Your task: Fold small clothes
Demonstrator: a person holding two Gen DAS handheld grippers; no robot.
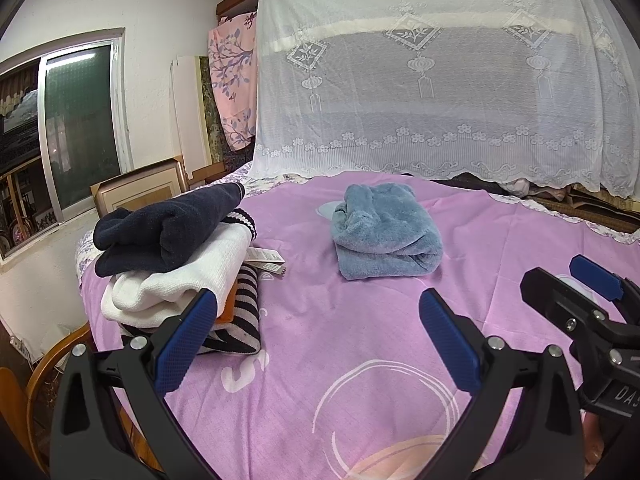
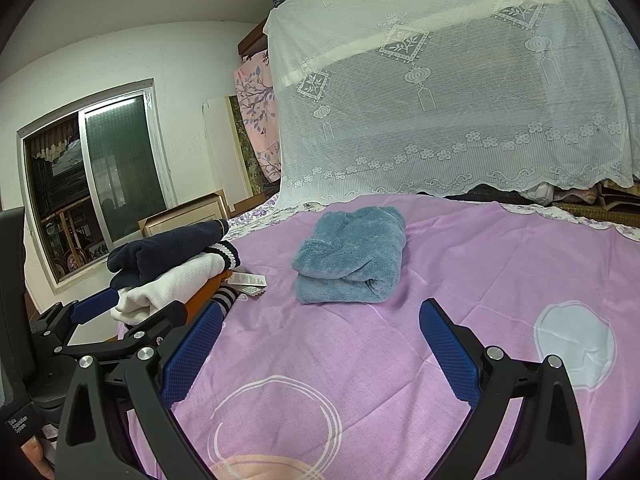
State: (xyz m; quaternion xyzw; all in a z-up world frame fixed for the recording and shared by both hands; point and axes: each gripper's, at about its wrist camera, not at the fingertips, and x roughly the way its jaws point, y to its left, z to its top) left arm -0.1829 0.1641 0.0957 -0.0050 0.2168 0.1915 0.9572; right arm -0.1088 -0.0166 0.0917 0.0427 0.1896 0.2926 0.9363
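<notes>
Left gripper (image 1: 316, 316): fingers spread wide, nothing between them, hovering over the pink bedsheet (image 1: 360, 360). Right gripper (image 2: 320, 320): fingers likewise spread and empty, above the same sheet, just beside the left one.

Mid-distance, centre of the bed: blue fleece garment (image 1: 386, 232), folded into a compact bundle, lying flat on the sheet, apart from both grippers.

Left edge of the bed: stack of folded clothes (image 1: 176, 264). Order top to bottom: navy fleece piece (image 1: 168, 228), white knit (image 1: 180, 280), an orange layer, black-and-white striped item (image 1: 244, 320). Paper tags (image 1: 268, 260) lie on the sheet beside the stack.

Far: white lace cover (image 1: 440, 80) draped over furniture behind the bed; window (image 1: 76, 120) at left.
</notes>
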